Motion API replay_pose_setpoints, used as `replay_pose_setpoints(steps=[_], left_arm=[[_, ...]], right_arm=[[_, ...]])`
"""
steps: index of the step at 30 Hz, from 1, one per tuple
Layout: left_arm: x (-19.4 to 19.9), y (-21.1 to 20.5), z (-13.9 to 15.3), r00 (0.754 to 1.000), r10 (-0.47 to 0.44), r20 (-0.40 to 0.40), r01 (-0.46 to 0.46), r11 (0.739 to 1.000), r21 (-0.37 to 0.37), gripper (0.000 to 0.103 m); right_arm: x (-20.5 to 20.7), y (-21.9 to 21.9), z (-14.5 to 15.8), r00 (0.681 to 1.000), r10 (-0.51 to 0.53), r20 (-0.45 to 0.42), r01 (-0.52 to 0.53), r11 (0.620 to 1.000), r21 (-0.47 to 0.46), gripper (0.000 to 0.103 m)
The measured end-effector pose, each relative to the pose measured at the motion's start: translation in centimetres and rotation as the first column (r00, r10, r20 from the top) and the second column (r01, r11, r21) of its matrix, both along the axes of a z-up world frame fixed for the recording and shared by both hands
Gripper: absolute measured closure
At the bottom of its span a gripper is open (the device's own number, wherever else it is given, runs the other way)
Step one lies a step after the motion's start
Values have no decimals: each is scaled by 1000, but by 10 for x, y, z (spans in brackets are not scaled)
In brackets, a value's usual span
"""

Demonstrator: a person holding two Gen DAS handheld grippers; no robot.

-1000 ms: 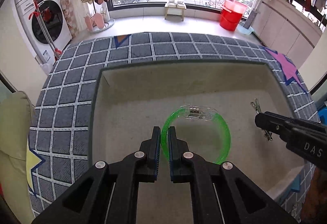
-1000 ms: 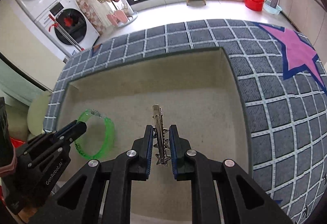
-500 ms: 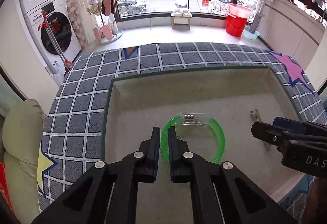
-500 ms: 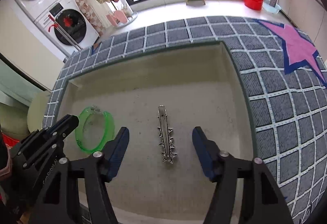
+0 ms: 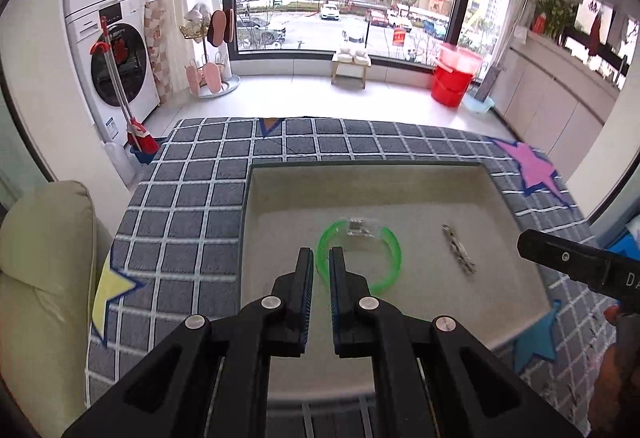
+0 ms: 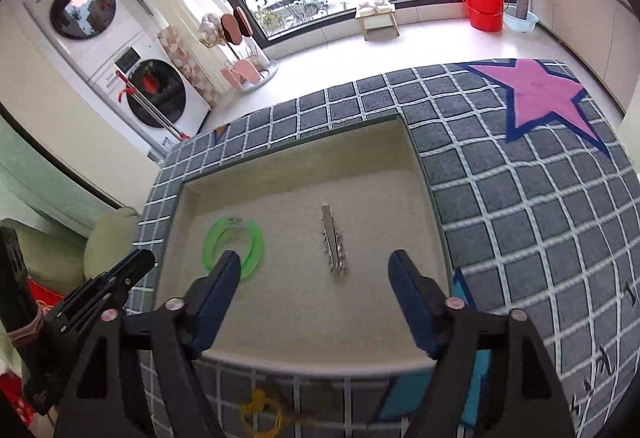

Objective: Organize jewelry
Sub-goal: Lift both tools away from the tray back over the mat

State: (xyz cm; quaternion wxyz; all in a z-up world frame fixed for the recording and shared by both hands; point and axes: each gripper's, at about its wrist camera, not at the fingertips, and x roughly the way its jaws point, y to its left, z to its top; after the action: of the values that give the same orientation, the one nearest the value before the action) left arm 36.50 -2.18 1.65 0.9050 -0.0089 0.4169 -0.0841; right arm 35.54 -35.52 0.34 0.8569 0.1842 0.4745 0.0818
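A green translucent bracelet [image 5: 395, 252] [image 6: 258, 246] lies flat in a shallow beige tray [image 5: 360, 182] [image 6: 300, 158]. To its right in the same tray lies a silver hair clip [image 5: 458, 252] [image 6: 333, 242] with star studs. My left gripper [image 5: 322, 258] [image 6: 136, 266] hovers above the bracelet's left edge, shut with nothing between its pads. My right gripper [image 6: 315, 258] [image 5: 528, 244] hangs above the near end of the clip. Its jaws are opening wide, and the clip rests on the tray floor untouched.
The tray sits on a grey checked mat [image 5: 192, 206] [image 6: 520, 218] with pink, yellow and blue stars. A pale cushion [image 5: 44, 258] lies off the mat's left side. A yellow cord [image 6: 260, 408] lies on the mat at the near edge. Washing machines and a red bucket stand farther off.
The right gripper opened and let go of the hair clip, which now lies in the tray. Both grippers rose and drew back. The left one stayed shut, and the bracelet kept its place.
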Motion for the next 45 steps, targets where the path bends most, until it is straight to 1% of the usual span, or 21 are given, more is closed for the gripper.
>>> replay_pose_setpoints(steps=[3,4,5,6,8,9,13,14,15,16,19,21,24,25,27,29,32,35,38,45], left_arm=[[-21,5,3,1000,-7,-1,7,1000,-12,80],[-27,6,3,1000,-9,-4,9,1000,-13,69],[-35,10,4,1000,-4,-9,4,1000,-13,9],[-42,13,4,1000,22,-2,-22,1000,-5,0],[-53,17,4,999,41,28,-41,999,0,0],[-58,19,3,999,31,22,-30,1000,-5,0],[-82,26,1,999,34,21,-33,999,-23,0],[-89,28,1,999,34,27,-34,999,-22,0],[-97,30,1,999,31,33,-30,999,-17,0],[-104,32,1,999,32,36,-32,999,-11,0],[-126,42,2,998,48,48,-48,999,-1,0],[-141,50,1,996,66,54,-66,998,7,0],[-155,59,-7,997,66,24,-67,998,8,0],[-158,62,-11,997,73,11,-73,997,9,0],[-168,65,-19,999,49,-20,-49,999,-6,0],[-177,67,-27,998,54,-28,-54,999,4,0],[-186,68,-40,996,66,-53,-66,998,17,0],[-189,71,-54,991,78,-104,-77,997,18,0],[-190,74,-64,987,83,-141,-82,997,10,0],[-187,75,-68,983,89,-162,-89,996,11,0]], right_arm=[[-17,0,8,1000,0,12,0,1000,10,23],[-22,-1,10,1000,1,15,-1,1000,14,23],[-29,0,12,1000,4,21,-4,1000,18,22],[-35,0,13,1000,8,24,-8,1000,20,21],[-49,0,15,1000,11,29,-12,1000,23,19],[-54,0,15,1000,13,27,-14,1000,26,19],[-77,-1,19,1000,11,24,-12,999,31,18],[-82,0,19,1000,14,26,-15,1000,27,13],[-91,2,21,999,22,32,-23,1000,16,10],[-98,4,22,999,27,40,-27,1000,0,0],[-120,8,25,996,26,87,-23,999,-37,0],[-136,11,26,994,34,101,-28,998,-52,0],[-156,12,25,995,36,98,-30,998,-55,0],[-163,12,22,996,34,83,-31,999,-42,0],[-171,11,17,998,42,39,-41,999,-30,0],[-181,11,6,998,57,-11,-58,998,-25,0],[-194,13,-9,995,69,-73,-74,995,-61,0],[-206,13,-24,992,53,-111,-61,995,-74,0],[-211,9,-33,991,30,-128,-40,996,-81,0],[-215,-4,-41,989,-16,-150,6,998,-66,0]])
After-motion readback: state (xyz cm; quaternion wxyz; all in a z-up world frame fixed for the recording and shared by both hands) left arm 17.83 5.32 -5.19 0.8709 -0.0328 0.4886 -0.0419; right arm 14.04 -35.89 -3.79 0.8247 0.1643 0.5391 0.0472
